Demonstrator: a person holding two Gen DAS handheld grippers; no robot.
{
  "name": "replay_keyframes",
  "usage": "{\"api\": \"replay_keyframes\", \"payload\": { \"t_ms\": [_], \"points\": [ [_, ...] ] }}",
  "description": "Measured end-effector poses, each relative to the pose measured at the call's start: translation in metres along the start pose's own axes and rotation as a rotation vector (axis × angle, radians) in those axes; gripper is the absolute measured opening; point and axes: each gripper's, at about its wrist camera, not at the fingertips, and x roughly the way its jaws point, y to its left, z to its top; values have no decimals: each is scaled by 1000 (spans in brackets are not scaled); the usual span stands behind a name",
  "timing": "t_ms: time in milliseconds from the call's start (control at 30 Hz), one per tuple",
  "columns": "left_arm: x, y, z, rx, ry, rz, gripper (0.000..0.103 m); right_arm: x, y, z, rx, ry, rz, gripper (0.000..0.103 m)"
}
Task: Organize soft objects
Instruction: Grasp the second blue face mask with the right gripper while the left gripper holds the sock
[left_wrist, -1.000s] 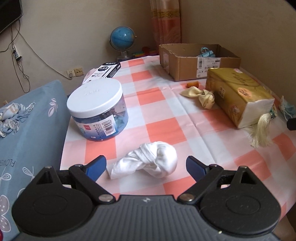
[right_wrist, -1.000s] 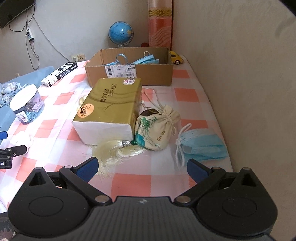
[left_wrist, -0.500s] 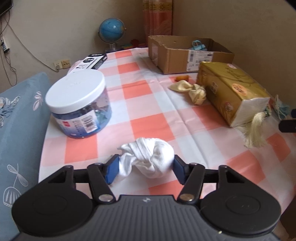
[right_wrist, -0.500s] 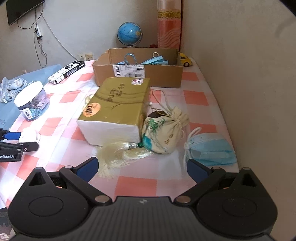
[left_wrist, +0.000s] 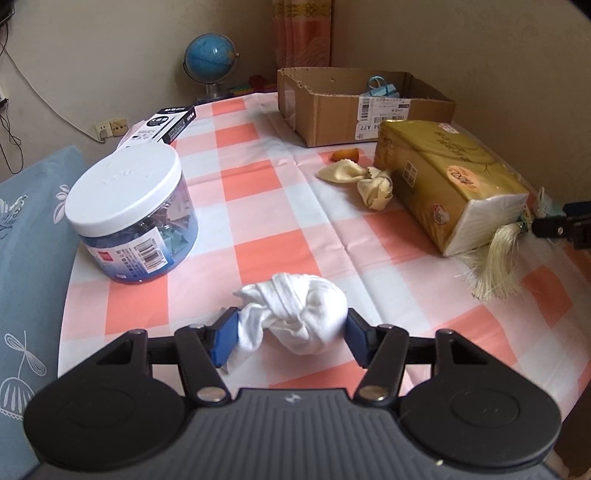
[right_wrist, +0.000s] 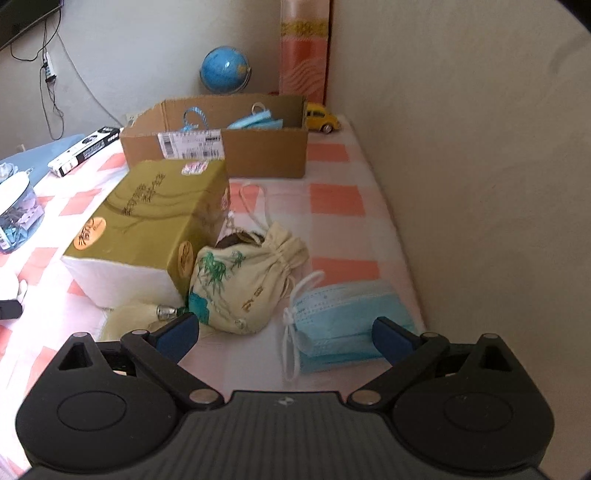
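**Left hand-held gripper clamps knotted white sock**

The left hand-held gripper (left_wrist: 291, 335) has its blue pads pressed on both sides of a knotted white cotton sock (left_wrist: 295, 314) lying on the checked desk (left_wrist: 258, 206), well in front of the open brown cardboard box (left_wrist: 343, 107). The right hand-held gripper (right_wrist: 284, 332) stands wide apart, holding nothing, over a folded blue face mask (right_wrist: 343, 317) just beside a cream drawstring pouch (right_wrist: 240, 288), both nearer than that box.

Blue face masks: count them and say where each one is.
2 visible: one face mask on the tablecloth before the right gripper, one inside the cardboard box. More may be hidden there.
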Motion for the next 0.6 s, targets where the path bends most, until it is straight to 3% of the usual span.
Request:
{"api": "replay_keyframes", "payload": {
  "t_ms": [333,600],
  "points": [
    [1,-1,1,12,8,0,60,-3,15,-16,2,82,152,102],
    [2,-3,1,11,10,1,60,-21,-1,0,-19,-41,27,101]
  ]
}}
